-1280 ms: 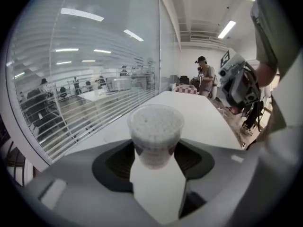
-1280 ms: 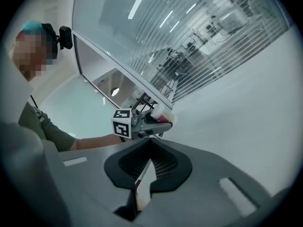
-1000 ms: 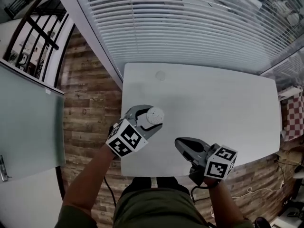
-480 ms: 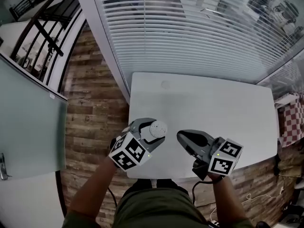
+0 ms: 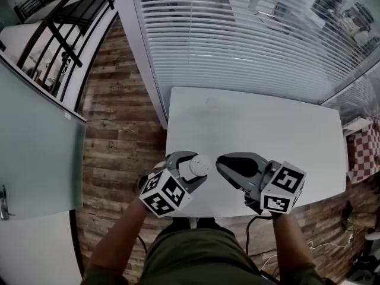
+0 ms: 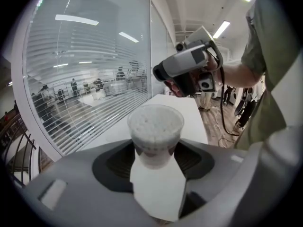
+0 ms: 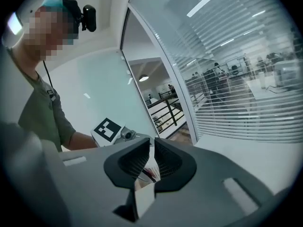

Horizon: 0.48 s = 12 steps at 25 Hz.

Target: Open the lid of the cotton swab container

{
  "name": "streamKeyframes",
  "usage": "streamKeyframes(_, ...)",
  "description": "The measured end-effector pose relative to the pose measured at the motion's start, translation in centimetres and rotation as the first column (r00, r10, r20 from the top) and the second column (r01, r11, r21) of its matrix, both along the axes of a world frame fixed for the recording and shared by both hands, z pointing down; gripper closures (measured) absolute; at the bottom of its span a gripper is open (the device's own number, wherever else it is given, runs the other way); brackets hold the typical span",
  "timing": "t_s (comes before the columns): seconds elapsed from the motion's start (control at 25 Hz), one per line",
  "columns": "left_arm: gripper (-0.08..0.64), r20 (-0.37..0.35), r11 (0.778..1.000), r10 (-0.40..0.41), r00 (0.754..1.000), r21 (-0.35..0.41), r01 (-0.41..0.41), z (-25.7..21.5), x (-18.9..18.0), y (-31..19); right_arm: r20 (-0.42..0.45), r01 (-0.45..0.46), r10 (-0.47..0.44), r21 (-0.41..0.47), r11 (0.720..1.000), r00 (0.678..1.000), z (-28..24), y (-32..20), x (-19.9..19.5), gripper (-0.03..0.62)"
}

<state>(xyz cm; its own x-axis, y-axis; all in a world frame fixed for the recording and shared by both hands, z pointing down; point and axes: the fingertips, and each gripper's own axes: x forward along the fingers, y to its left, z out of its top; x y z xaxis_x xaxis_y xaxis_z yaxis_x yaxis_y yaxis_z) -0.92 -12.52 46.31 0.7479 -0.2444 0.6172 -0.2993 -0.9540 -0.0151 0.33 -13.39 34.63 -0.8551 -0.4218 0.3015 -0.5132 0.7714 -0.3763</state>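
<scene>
My left gripper (image 5: 191, 162) is shut on the cotton swab container (image 5: 195, 166), a small round clear tub packed with white swab tips, and holds it above the white table's (image 5: 267, 123) near left corner. In the left gripper view the container (image 6: 155, 135) stands upright between the jaws, its top facing the camera. My right gripper (image 5: 222, 164) hovers just right of it, jaws shut and pointing at the container without touching it. It shows again as the right gripper (image 6: 160, 73) beyond the tub. A white and red sliver shows in the right gripper's (image 7: 152, 151) slit; I cannot tell what it is.
Window blinds (image 5: 249, 40) run along the table's far side. The table's near edge lies under both hands, with wooden floor (image 5: 119, 129) to the left. A glass door (image 5: 35, 147) stands at far left and a checkered cloth (image 5: 368, 150) at far right.
Both grippers have risen. The right gripper has rolled and drawn in from the lower right toward the container, so the gap between the two is much smaller. The left keeps its hold.
</scene>
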Motion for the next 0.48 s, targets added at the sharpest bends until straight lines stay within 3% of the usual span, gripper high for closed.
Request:
streamKeyframes(0.28, 0.296, 0.014, 1.0, -0.001, 1.0, 0.022, 0.001, -0.9, -0.9, 0.6, -0.115, 0.117, -0.109, 0.064, 0.991, 0.987, -0.7, 1.0, -2.3, 0.516)
streamKeyframes(0.48, 0.296, 0.023, 1.0, -0.012, 1.0, 0.024, 0.012, -1.1, -1.7, 0.3, -0.247, 0.233, -0.202, 0.105, 0.967, 0.948, -0.9, 1.3, -3.8, 0.451)
